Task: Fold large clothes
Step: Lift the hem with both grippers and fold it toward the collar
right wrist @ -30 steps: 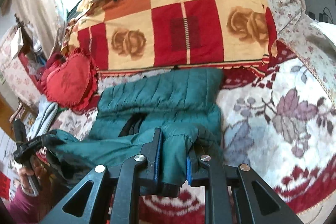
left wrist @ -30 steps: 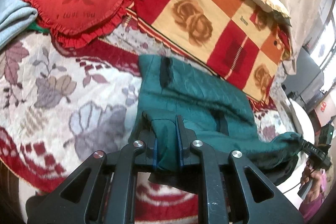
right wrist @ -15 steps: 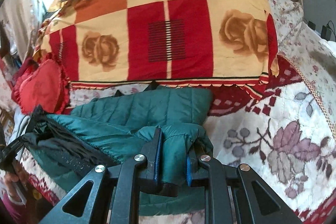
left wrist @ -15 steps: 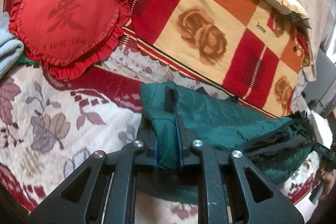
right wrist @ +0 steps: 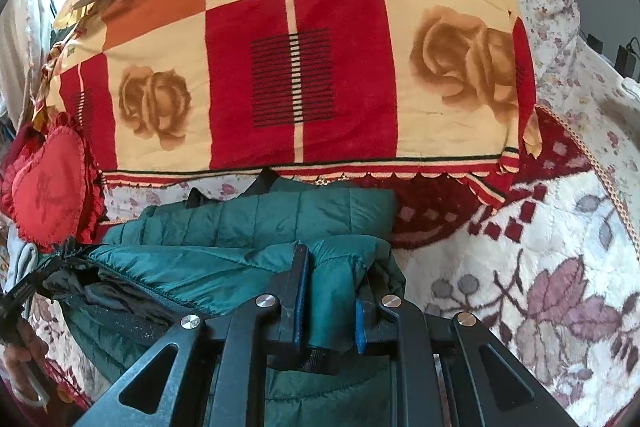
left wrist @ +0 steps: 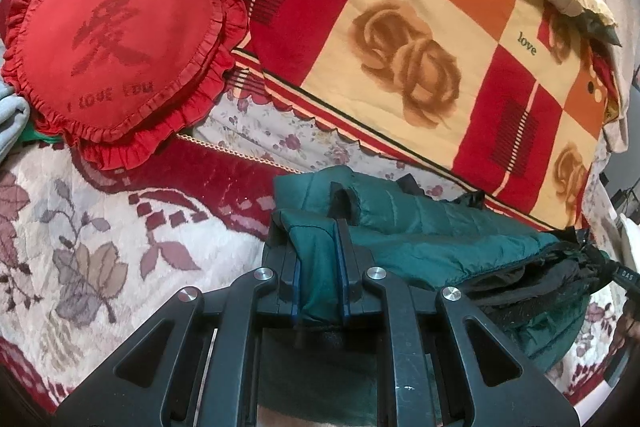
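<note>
On the bed, over the floral coverlet [left wrist: 100,247], a green quilted jacket [right wrist: 260,223] is being folded in half, its near hem carried over the far portion. The left gripper [left wrist: 320,267] is clamped on one hem corner, green fabric bunched between its blue pads. The right gripper [right wrist: 330,291] is likewise clamped on the opposite corner. Between the two, the lifted edge is stretched, with the dark lining [right wrist: 112,299] exposed beneath. The far half of the jacket lies flat, just short of the checked rose blanket [right wrist: 300,67]; a red heart cushion [left wrist: 116,47] sits well apart to the left. Judged step: mid-fold. Next move judged to require the held edge lowered onto the far edge, corners aligned, both grips released only once the layers lie flat. Risk: puffy fabric springing back.
</note>
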### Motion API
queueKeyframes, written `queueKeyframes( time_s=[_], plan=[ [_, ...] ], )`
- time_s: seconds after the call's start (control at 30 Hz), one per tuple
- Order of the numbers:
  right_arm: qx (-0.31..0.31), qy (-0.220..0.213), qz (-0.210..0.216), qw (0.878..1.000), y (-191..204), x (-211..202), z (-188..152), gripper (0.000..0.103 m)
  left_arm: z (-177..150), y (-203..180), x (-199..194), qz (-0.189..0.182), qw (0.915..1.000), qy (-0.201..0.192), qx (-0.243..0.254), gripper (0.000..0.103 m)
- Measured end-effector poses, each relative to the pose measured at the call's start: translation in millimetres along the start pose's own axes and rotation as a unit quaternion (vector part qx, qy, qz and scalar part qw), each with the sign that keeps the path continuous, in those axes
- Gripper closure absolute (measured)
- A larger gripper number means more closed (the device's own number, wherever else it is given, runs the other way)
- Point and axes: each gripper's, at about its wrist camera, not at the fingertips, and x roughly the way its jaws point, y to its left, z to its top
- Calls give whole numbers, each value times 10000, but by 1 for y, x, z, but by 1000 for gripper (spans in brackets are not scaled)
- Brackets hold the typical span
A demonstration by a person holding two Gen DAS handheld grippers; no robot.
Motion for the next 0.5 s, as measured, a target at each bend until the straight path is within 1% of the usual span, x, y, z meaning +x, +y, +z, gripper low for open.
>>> queueKeyframes(
  time_s=[0.13, 0.27, 0.37, 0.5],
  plan=[
    [32, 39, -57, 10000, 0, 14, 9, 86, 9, -1, 14, 24, 9999, 62, -120, 90],
    [122, 60, -90, 9999, -3, 27, 15, 86, 18, -6, 28, 84, 9999, 82, -121, 90],
    [251, 117, -127, 9995, -8, 41, 18, 86, 24, -10, 43, 144, 9998, 136, -89, 90],
    [417, 196, -190, 9988, -14, 62, 20, 86, 28, -12, 61, 197, 9995, 186, -173, 90]
  ],
)
